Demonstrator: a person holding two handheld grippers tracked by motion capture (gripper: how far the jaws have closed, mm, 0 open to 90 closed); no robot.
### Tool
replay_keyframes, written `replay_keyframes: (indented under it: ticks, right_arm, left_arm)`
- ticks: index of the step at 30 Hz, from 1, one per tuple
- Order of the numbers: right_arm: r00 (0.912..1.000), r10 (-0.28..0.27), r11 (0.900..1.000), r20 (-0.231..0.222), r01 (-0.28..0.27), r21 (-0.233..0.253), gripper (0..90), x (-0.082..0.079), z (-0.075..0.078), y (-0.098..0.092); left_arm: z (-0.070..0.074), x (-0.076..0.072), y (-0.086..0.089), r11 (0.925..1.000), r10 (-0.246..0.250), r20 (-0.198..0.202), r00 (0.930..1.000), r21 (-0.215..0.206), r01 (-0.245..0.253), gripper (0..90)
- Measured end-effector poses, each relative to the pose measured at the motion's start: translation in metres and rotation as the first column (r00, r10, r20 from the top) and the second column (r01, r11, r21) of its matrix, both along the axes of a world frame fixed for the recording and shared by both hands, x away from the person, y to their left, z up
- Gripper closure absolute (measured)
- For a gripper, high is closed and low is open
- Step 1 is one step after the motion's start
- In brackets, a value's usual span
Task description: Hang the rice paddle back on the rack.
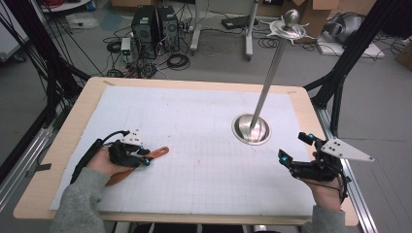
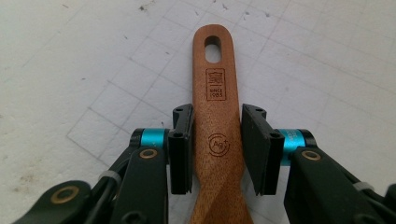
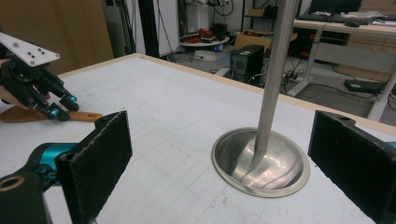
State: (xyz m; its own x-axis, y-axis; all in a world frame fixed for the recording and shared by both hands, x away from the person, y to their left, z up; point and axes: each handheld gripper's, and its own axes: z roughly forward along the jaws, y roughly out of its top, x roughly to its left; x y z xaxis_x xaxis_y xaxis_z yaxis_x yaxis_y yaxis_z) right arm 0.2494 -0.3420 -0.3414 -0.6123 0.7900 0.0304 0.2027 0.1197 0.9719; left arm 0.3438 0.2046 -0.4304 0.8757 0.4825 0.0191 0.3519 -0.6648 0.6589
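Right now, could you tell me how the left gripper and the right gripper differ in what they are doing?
The left gripper has its jaws on either side of the wooden spoon handle, low on the white mat; the right gripper holds nothing. The left gripper's jaws stand narrow around the handle, the right gripper's spread wide. The right gripper faces the metal stand; the left points along the spoon. Both are hand-held, with black jaws.

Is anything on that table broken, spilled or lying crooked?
Nothing stands out. The wooden spoon lies flat on the white gridded mat, its handle between the left gripper jaws, undamaged. The metal stand rises straight from its round base. The mat shows only slight smudges.
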Motion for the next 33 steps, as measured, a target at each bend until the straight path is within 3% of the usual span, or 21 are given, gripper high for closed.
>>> replay_keyframes:
  ticks: [6, 10, 12, 18, 23, 33]
  right_arm:
    - [1.0000, 0.001, 1.000, -0.007, -0.001, 0.000, 4.8, 0.001, -0.001, 0.001]
    - [1.0000, 0.001, 1.000, -0.004, -0.001, -0.003, 4.8, 0.001, -0.001, 0.001]
    - [1.0000, 0.001, 1.000, -0.004, -0.001, -0.002, 4.8, 0.001, -0.001, 0.001]
    - [1.0000, 0.004, 1.000, -0.004, -0.004, -0.006, 4.8, 0.002, -0.001, 0.003]
    - [0.9999, 0.008, 1.000, -0.007, -0.008, -0.009, 4.8, 0.004, -0.001, 0.003]
    - [0.9999, 0.010, 1.000, -0.004, -0.010, -0.009, 4.8, 0.004, -0.001, 0.005]
  left_arm:
    - [0.004, -0.001, 0.002, 0.9995, 0.032, 0.018, 0.9993, 0.001, -0.032, 65.1]
    - [0.015, -0.006, 0.007, 0.9976, 0.045, 0.055, 0.9975, -0.056, -0.041, 65.1]
    - [0.017, -0.007, 0.008, 0.9971, 0.046, 0.063, 0.9970, -0.063, -0.042, 65.1]
    - [0.030, -0.014, 0.014, 0.9922, 0.077, 0.104, 0.9916, -0.106, -0.066, 65.1]
    - [0.043, -0.020, 0.015, 0.9872, 0.097, 0.155, 0.9831, -0.141, -0.075, 65.2]
    - [0.059, -0.029, 0.018, 0.9809, 0.124, 0.192, 0.9735, -0.172, -0.091, 65.1]
